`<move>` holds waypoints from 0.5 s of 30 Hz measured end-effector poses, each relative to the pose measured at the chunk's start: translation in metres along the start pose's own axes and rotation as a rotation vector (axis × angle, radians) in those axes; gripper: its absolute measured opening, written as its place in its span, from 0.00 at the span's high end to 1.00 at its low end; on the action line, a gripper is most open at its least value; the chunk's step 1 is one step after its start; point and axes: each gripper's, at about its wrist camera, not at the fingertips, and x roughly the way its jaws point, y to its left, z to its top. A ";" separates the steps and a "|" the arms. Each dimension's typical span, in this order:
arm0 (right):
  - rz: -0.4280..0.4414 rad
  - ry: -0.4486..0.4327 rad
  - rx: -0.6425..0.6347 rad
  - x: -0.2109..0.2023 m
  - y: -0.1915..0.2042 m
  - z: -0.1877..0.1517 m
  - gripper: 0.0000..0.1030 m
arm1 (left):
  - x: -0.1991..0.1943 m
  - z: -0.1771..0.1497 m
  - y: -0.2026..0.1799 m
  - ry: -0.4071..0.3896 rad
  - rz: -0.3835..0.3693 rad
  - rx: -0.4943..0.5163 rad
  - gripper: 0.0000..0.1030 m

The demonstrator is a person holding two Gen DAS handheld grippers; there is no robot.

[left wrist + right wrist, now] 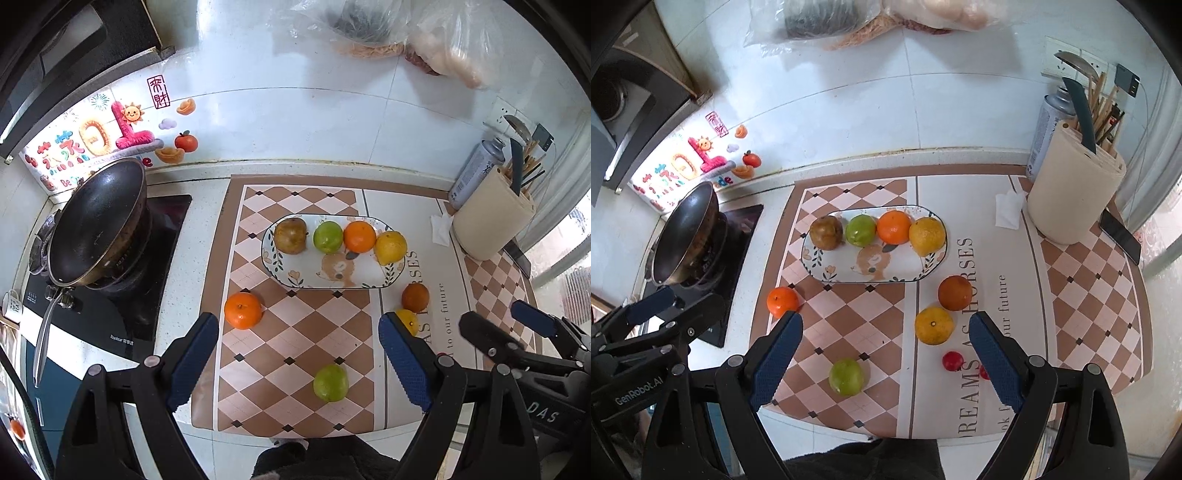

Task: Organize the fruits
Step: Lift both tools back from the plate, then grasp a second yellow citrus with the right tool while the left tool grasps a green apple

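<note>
Item: my left gripper and right gripper, both wide open, empty. Green fruit on mat between right fingers; likely firm, smooth, rolls easily. I'd pinch across its middle. Plate beyond.

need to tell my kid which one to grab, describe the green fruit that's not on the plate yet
Find the checkered mat on the counter, then the oval plate holding four fruits. The loose green fruit lies on the mat's near edge, alone, well in front of the plate. Every other loose fruit is orange, yellow or red.
</note>
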 end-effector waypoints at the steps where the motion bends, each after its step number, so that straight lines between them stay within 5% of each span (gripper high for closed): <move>1: 0.003 0.000 0.010 0.002 -0.003 0.001 0.09 | 0.002 0.000 0.000 0.001 0.006 0.000 0.14; 4: 0.013 -0.005 0.056 0.015 -0.020 0.001 0.09 | 0.020 0.000 0.001 0.028 0.023 -0.005 0.02; 7: -0.001 0.034 0.114 0.046 -0.044 -0.002 0.09 | 0.053 -0.006 -0.001 0.091 0.029 -0.001 0.02; 15: 0.064 0.248 0.279 0.148 -0.102 -0.037 0.11 | 0.177 -0.060 -0.020 0.474 -0.046 -0.014 0.02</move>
